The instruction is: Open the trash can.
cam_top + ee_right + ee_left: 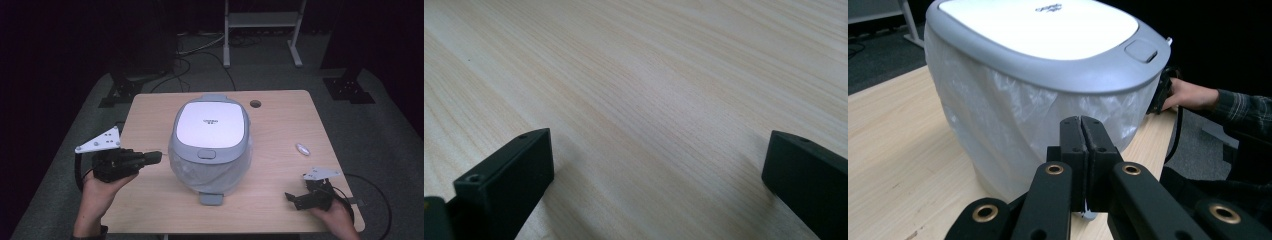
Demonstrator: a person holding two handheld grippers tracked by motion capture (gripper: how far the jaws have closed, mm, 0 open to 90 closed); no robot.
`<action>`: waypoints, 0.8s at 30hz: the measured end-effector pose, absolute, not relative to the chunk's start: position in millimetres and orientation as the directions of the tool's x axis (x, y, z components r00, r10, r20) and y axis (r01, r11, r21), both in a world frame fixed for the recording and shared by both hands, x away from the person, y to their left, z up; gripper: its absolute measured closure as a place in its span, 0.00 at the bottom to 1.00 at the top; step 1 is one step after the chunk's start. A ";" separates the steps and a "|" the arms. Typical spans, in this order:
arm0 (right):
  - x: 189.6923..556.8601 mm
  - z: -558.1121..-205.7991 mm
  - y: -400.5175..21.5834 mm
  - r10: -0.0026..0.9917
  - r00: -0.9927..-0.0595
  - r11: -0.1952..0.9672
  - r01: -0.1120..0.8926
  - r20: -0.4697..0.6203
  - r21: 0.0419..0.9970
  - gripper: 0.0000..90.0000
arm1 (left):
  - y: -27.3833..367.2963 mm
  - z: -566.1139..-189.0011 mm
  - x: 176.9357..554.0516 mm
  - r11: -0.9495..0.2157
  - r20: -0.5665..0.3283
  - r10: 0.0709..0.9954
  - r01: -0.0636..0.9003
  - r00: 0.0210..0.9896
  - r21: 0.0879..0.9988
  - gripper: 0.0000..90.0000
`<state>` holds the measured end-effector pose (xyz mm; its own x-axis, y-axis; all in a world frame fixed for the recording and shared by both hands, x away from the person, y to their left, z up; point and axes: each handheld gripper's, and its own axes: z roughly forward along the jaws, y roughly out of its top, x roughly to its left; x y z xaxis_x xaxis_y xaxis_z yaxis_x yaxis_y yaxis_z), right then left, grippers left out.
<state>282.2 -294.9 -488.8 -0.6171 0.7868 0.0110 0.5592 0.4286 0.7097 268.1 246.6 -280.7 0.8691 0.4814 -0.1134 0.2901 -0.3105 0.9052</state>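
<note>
Bin (211, 142) stood at the centre of the frame in the high view, on the bench (280, 150), with its grey lid (211, 122) closed and a clear plastic liner (200, 172) draped down its sides below the lid rim. A release button (206, 153) sat on the lid's near edge, and a foot pedal (212, 198) projected from the base toward you. A small white object (303, 149) lay on the bench at centre right, well apart from the bin.

Your left tool (152, 158) was clenched on nothing, jaws pressed together, and pointed at the bin's left flank from just beside it; in the left gripper view (1082, 131) the closed tips faced the liner below the rim. Your right tool (295, 198) was released, jaws spread wide, low over bare bench at lower right, and its own view showed the two jaws apart above plain wood grain.

The step in hand appeared to be the approach to the bin. To do it well, you should have opened the left tool before contact if the liner was to be gripped, taken the film close under the rim where it was gathered, and avoided dragging the bin. If the lid was the aim, a closed tip pressed squarely on the button would have served, with the right tool steadying the body.
</note>
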 end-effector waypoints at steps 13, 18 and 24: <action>282.3 -488.8 -294.9 0.787 -0.617 0.429 0.559 0.011 0.710 0.00 | 226.2 -268.6 269.8 -0.297 -0.106 0.437 0.255 0.893 0.920 0.99; 282.3 -488.8 -294.9 0.787 -0.617 0.429 0.559 0.011 0.710 0.00 | 216.3 -264.5 271.5 -0.297 -0.101 0.416 0.239 0.904 0.924 0.99; 282.3 -488.8 -294.9 0.787 -0.617 0.429 0.559 0.011 0.710 0.00 | 204.0 -261.1 274.1 -0.299 -0.096 0.393 0.226 0.914 0.927 0.99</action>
